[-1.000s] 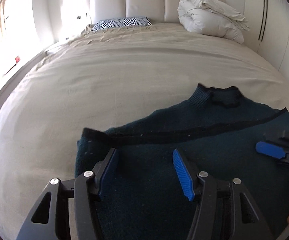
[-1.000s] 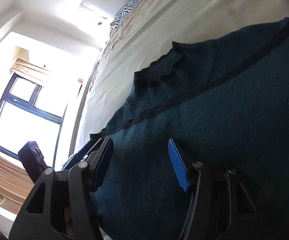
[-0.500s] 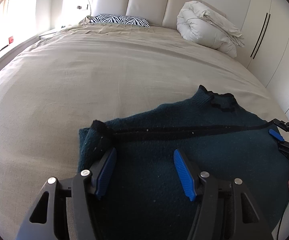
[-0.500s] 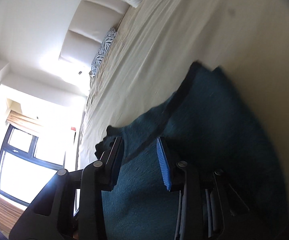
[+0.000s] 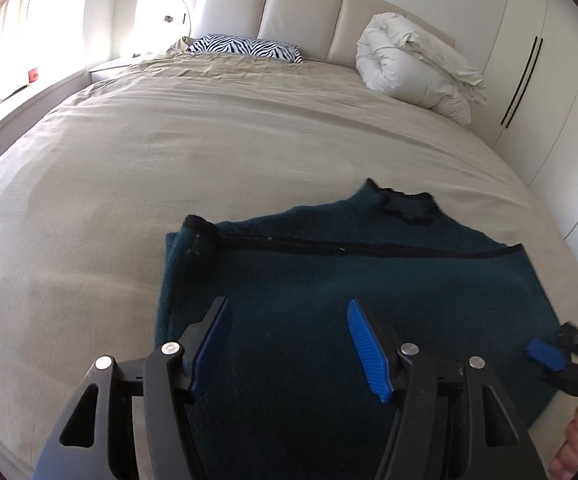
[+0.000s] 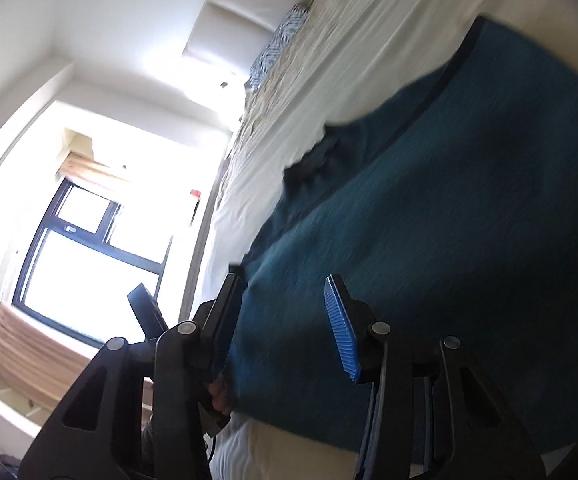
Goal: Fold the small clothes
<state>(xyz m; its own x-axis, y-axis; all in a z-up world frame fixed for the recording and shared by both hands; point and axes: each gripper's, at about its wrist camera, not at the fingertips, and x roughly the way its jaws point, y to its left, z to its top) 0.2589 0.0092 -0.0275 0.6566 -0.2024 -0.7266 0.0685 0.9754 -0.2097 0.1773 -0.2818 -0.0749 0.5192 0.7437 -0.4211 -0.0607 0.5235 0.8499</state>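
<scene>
A dark teal knit sweater (image 5: 329,280) with black trim lies flat near the front edge of the bed, collar (image 5: 407,208) pointing toward the headboard. A black-edged fold runs across it, ending in a cuff (image 5: 197,228) at the left. My left gripper (image 5: 289,312) hovers open over the sweater's near part with nothing between its blue pads. My right gripper (image 6: 283,286) is at the sweater's near right corner (image 5: 549,354). Its jaws are opening and no cloth is between them. The right wrist view is blurred.
The beige bedsheet (image 5: 209,140) spreads wide to the left and beyond the sweater. A zebra pillow (image 5: 245,46) and a rolled white duvet (image 5: 417,68) lie by the headboard. Wardrobe doors (image 5: 537,80) stand to the right, a window (image 6: 89,248) to the left. A hand (image 5: 577,440) shows at the lower right.
The left gripper has drawn back and risen slightly over the sweater. The right gripper swung from the sweater's right edge back to its near right corner; its jaws narrowed, then widened.
</scene>
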